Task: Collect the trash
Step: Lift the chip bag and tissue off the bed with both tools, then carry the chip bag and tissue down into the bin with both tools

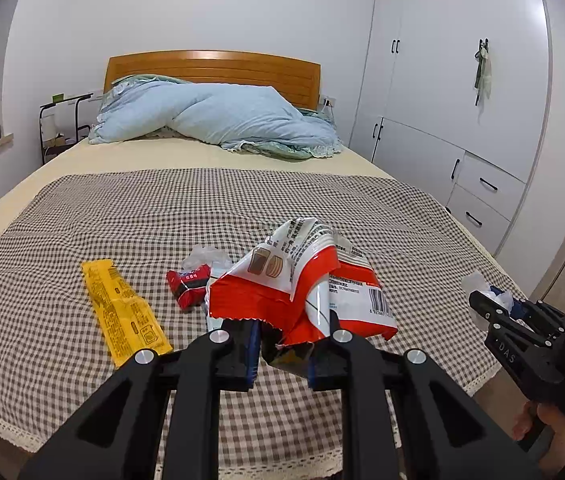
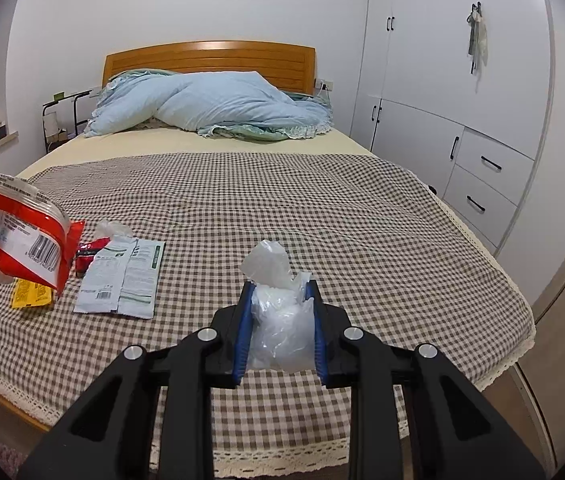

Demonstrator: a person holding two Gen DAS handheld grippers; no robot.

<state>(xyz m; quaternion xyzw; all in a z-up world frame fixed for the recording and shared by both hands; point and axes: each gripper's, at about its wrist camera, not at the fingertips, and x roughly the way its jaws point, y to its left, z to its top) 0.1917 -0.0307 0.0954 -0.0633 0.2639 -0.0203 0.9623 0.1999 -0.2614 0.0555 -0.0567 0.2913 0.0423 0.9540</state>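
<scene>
While over the bed (image 1: 162, 200) | left gripper (image 1: 282, 344) pinches red wrapper (image 1: 274, 292) | right gripper (image 2: 280, 320) pinches clear plastic (image 2: 278, 320)

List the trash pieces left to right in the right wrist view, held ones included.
Red-and-white snack bag held up at the left edge → white-and-green wrapper flat on the checked cloth → clear plastic wad clamped in the right hand-held gripper. The yellow and small red wrappers are left out because they overlap the others.
</scene>
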